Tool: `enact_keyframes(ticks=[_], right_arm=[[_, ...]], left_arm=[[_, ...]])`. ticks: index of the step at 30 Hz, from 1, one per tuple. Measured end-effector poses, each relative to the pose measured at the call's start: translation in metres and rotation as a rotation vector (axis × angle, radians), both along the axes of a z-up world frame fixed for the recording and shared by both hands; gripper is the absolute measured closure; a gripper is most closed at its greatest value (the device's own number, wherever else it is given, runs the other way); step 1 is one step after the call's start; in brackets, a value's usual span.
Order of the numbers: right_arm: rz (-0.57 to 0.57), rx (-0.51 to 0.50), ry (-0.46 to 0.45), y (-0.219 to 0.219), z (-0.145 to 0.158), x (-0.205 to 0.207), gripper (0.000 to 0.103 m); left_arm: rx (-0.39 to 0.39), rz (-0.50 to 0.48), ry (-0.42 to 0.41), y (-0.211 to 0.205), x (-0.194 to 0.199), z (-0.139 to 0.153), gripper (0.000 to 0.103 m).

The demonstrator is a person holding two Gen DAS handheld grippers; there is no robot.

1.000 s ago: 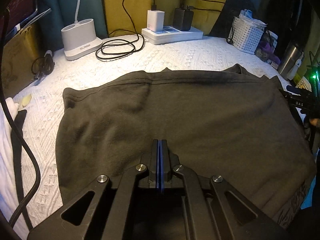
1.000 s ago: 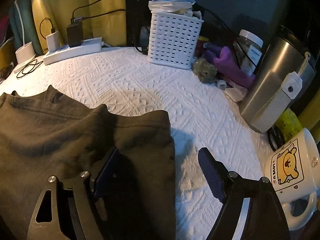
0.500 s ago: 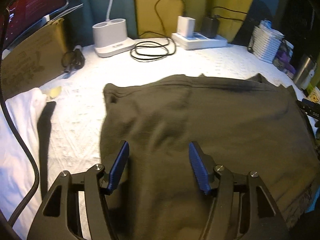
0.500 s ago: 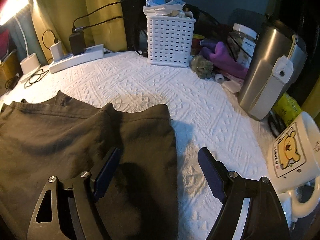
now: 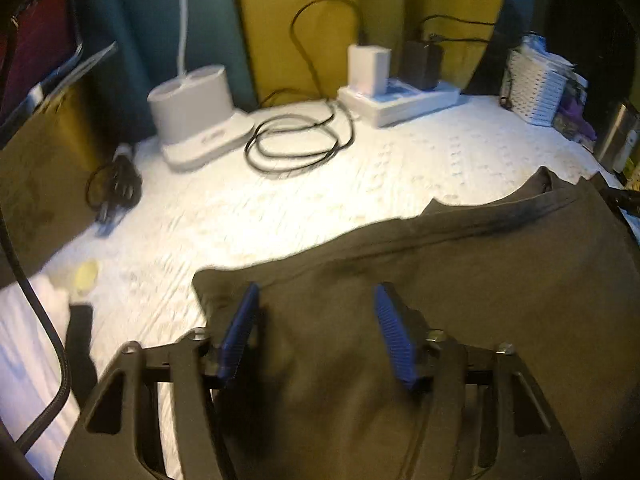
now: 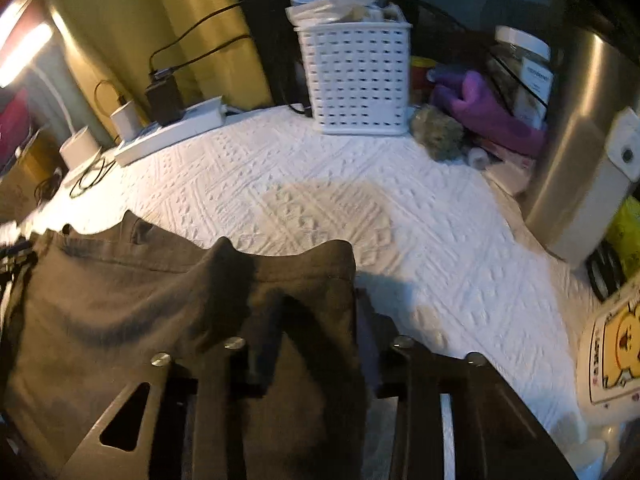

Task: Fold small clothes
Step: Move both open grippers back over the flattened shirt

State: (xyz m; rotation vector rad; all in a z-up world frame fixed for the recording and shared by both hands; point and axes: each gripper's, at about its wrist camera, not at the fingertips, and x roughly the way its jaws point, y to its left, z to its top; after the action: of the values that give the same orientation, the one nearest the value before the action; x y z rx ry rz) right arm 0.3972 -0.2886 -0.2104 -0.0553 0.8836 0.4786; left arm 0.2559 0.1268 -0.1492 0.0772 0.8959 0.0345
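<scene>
White embossed-cloth surface (image 6: 360, 208), yellow curtain (image 5: 296, 20) behind, power strip (image 5: 404, 100) and white basket (image 6: 356, 80) at the back. Dark grey garment (image 5: 460, 300) lies flat, slightly rumpled, nearside. Left claw (image 5: 316, 320) wide open above it; right claw (image 6: 316, 332) narrowed around the garment's corner, grip unclear.

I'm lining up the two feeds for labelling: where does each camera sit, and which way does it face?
Left wrist: rides the left claw, looking forward over the dark garment toward the lamp base and power strip; its open blue-padded fingers show.
Right wrist: rides the right claw, looking over the garment's right edge toward the white basket and steel tumbler; fingers straddle the cloth.
Shared: garment, white cover, power strip, basket.
</scene>
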Motion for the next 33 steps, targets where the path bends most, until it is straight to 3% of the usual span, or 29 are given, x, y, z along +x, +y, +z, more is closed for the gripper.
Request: enact_keyframes(ticks=[1, 11, 12, 14, 15, 16, 17, 18, 24, 33], right_arm=[[-0.002, -0.003, -0.005, 0.001, 0.0, 0.001, 0.087], [-0.041, -0.101, -0.037, 0.004, 0.013, -0.011, 0.087], [-0.045, -0.106, -0.043, 0.001, 0.016, -0.018, 0.087], [-0.052, -0.11, -0.056, -0.005, 0.021, -0.032, 0.086], [-0.053, -0.112, -0.061, -0.007, 0.023, -0.04, 0.083], [-0.06, -0.118, -0.069, -0.011, 0.026, -0.049, 0.061], [-0.069, -0.121, -0.077, -0.014, 0.028, -0.058, 0.026], [-0.081, -0.117, -0.09, -0.019, 0.031, -0.07, 0.015], [-0.153, -0.075, -0.09, -0.05, 0.035, -0.13, 0.014], [-0.226, -0.022, -0.062, -0.087, 0.027, -0.213, 0.014]], left_arm=[[-0.001, -0.002, 0.021, -0.001, 0.003, -0.004, 0.093], [-0.028, 0.039, -0.015, 0.0, -0.004, 0.006, 0.095], [-0.031, 0.044, -0.024, 0.0, -0.008, 0.01, 0.094], [-0.032, 0.042, -0.045, -0.003, -0.017, 0.016, 0.076], [-0.041, 0.035, -0.06, -0.006, -0.024, 0.02, 0.055], [-0.05, 0.029, -0.075, -0.008, -0.03, 0.024, 0.047], [-0.056, 0.022, -0.085, -0.011, -0.034, 0.027, 0.047], [-0.06, 0.01, -0.092, -0.015, -0.041, 0.031, 0.047], [-0.098, -0.05, -0.125, -0.039, -0.075, 0.046, 0.047], [-0.157, -0.103, -0.141, -0.065, -0.124, 0.047, 0.047]])
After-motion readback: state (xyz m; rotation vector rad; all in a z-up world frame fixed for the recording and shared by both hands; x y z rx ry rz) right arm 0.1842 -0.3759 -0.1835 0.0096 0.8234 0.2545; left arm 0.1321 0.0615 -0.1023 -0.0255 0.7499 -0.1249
